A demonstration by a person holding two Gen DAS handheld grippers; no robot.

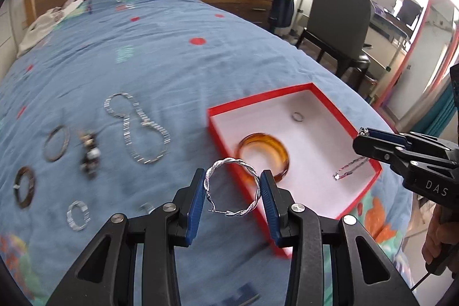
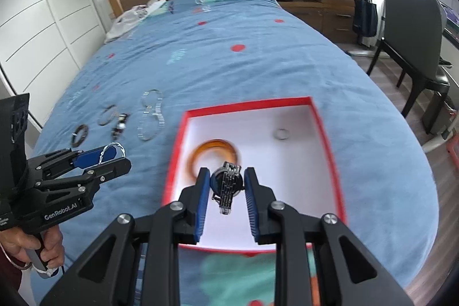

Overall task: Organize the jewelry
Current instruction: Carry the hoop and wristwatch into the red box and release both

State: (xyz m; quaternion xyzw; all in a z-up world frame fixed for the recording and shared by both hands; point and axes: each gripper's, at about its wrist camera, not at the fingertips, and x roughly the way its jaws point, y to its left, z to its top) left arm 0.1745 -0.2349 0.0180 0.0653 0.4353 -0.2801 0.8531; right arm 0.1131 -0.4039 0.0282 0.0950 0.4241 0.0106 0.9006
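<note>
The left gripper [image 1: 233, 188] holds a twisted silver hoop earring [image 1: 232, 187], its jaws closed on the hoop's two sides with the ring standing upright between them. The right gripper [image 2: 226, 185] has its jaws clamped on a black-faced watch [image 2: 227, 185], the band's long axis running toward the camera. The red jewelry box [image 2: 327, 139] lies on the bed [image 2: 229, 70], directly under the right gripper and just right of the left one. An amber bangle [image 2: 215, 151] and a small ring [image 2: 281, 134] already lie inside.

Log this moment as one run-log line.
left gripper: shut on hoop earring | right gripper: shut on watch | box: amber bangle, ring inside
</note>
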